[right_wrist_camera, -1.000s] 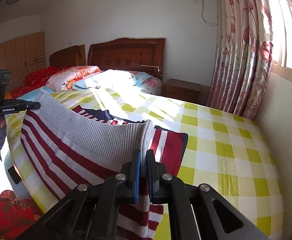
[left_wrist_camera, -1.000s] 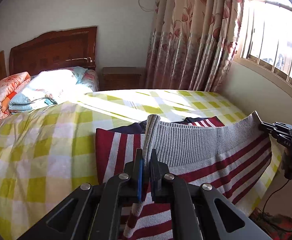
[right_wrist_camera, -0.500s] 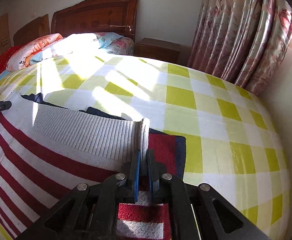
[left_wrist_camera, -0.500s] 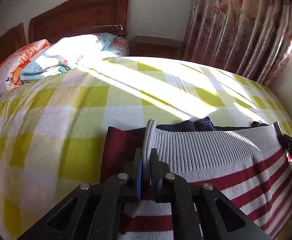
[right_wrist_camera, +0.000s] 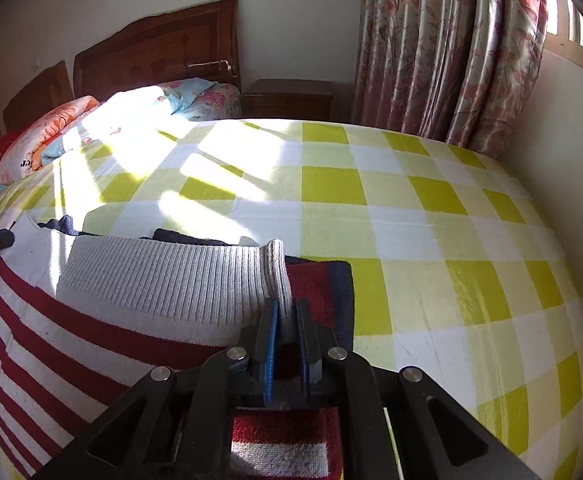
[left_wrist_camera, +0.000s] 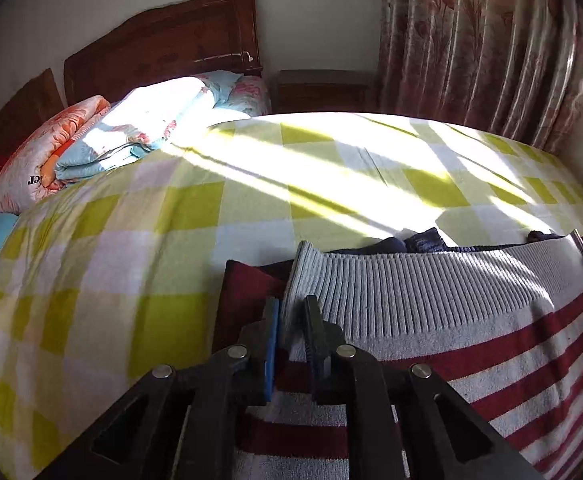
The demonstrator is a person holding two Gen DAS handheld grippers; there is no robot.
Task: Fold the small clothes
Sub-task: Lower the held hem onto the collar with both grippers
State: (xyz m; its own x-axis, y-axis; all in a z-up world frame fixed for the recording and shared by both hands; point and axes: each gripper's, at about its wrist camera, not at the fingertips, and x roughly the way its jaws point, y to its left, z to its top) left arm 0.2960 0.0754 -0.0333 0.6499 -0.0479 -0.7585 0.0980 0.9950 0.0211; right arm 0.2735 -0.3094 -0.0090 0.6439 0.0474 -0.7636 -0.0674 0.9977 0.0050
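Bed [left_wrist_camera: 131, 264] w/ yellow-check cover took up most of both views; curtain [right_wrist_camera: 443, 60] and headboard [left_wrist_camera: 163, 52] stood behind, folded quilts [left_wrist_camera: 131, 140] lay near the pillows. The striped sweater [left_wrist_camera: 471, 356] lay across the near part of the bed, its grey ribbed hem [left_wrist_camera: 431, 288] folded up over the navy top part, so the bottom-to-top fold looked laid down.

Left gripper [left_wrist_camera: 291, 324] was at the hem's left corner, jaws parted a bit, knit in the gap but seemingly not pinched. Right gripper [right_wrist_camera: 287, 324] was at the right corner [right_wrist_camera: 277, 268]; its jaws had just been opening, hem cloth between them, pads looked just off the fabric.

Step in hand, as I judged it: letting go. To do it well, both should open fully before backing out, pull straight back and slightly up so the ribbing isn't dragged, keep both corners level. Risk: a pad snagging the knit and undoing the fold.
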